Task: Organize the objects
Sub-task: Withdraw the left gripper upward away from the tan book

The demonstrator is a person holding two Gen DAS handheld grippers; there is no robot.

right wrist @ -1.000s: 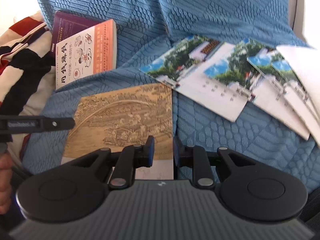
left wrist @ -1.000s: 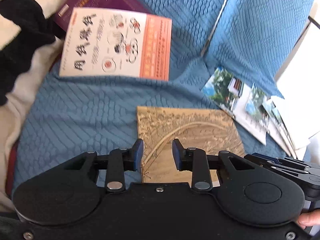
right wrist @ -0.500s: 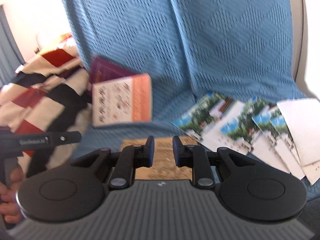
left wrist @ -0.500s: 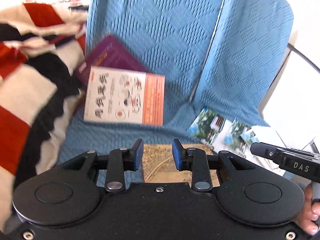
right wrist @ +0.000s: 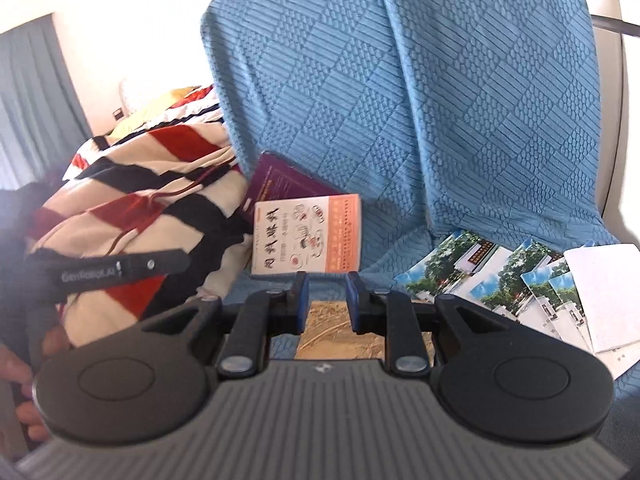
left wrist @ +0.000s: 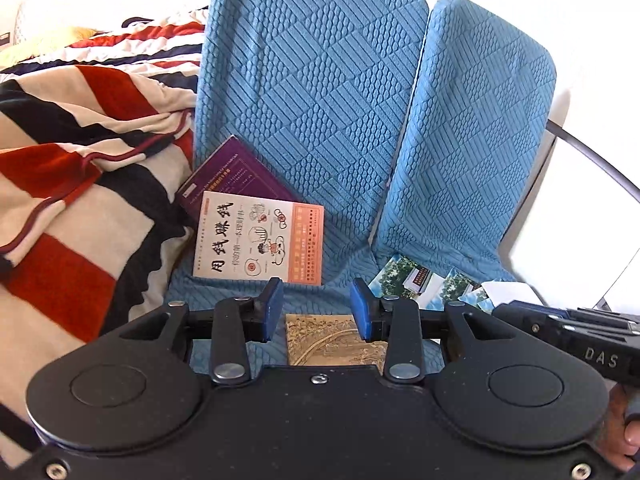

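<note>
Three books lie on the blue sofa seat (left wrist: 248, 316): purple book (left wrist: 236, 176), white-orange book (left wrist: 256, 240), tan book (left wrist: 332, 340). Left claw (left wrist: 316, 312) opening, empty. Right claw (right wrist: 326, 302) slightly apart, empty, angled downward.

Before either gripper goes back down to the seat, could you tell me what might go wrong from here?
1. The photo cards overlap in a loose fan; pinching one may drag or scatter the others.
2. The white-and-orange book rests on the purple book; nudging either could slide it towards the striped blanket.
3. Both grippers are empty, and the left gripper, its jaws opening, sits close beside the right gripper; they could collide.
</note>
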